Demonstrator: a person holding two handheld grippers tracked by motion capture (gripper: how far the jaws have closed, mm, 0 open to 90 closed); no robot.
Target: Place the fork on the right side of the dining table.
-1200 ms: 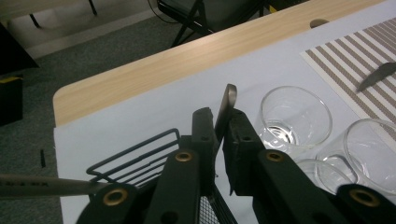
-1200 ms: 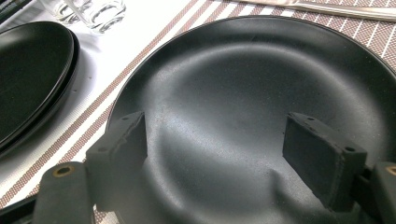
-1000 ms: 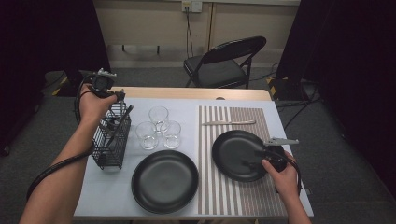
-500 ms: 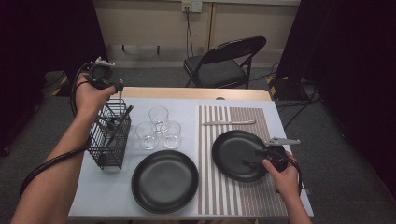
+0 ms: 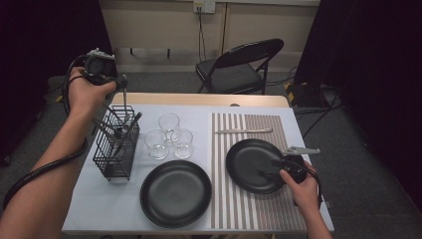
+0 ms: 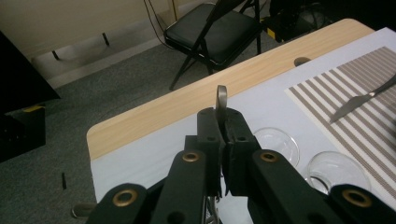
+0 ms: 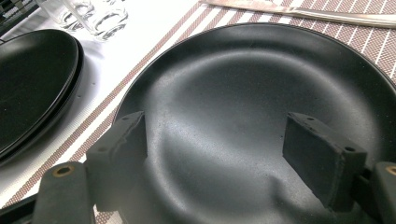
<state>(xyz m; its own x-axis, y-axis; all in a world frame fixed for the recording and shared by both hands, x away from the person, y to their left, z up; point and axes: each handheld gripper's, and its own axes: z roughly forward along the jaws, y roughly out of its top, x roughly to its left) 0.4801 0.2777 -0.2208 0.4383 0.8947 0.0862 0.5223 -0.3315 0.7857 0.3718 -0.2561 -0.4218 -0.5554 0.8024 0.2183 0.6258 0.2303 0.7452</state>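
My left gripper (image 5: pixel 121 83) is held high above the black wire basket (image 5: pixel 117 152) at the table's left, shut on a metal utensil (image 5: pixel 125 103) that hangs down toward the basket's top. In the left gripper view the utensil's rounded handle end (image 6: pixel 222 96) sticks up between the closed jaws of that gripper (image 6: pixel 223 127). Which kind of utensil it is stays hidden. My right gripper (image 5: pixel 270 169) rests open over a black plate (image 5: pixel 246 154) on the striped placemat; its pads (image 7: pixel 125 135) stand wide apart above the plate (image 7: pixel 233 79), with nothing between them.
A second black plate (image 5: pixel 175 193) lies at the front centre. Three glasses (image 5: pixel 169 137) stand beside the basket, which holds more utensils. A knife (image 5: pixel 244 131) lies on the placemat's far end. A folding chair (image 5: pixel 239 64) stands behind the table.
My left hand has risen from the basket, drawing the utensil upward with it. The right hand and gripper have stayed in place on the plate.
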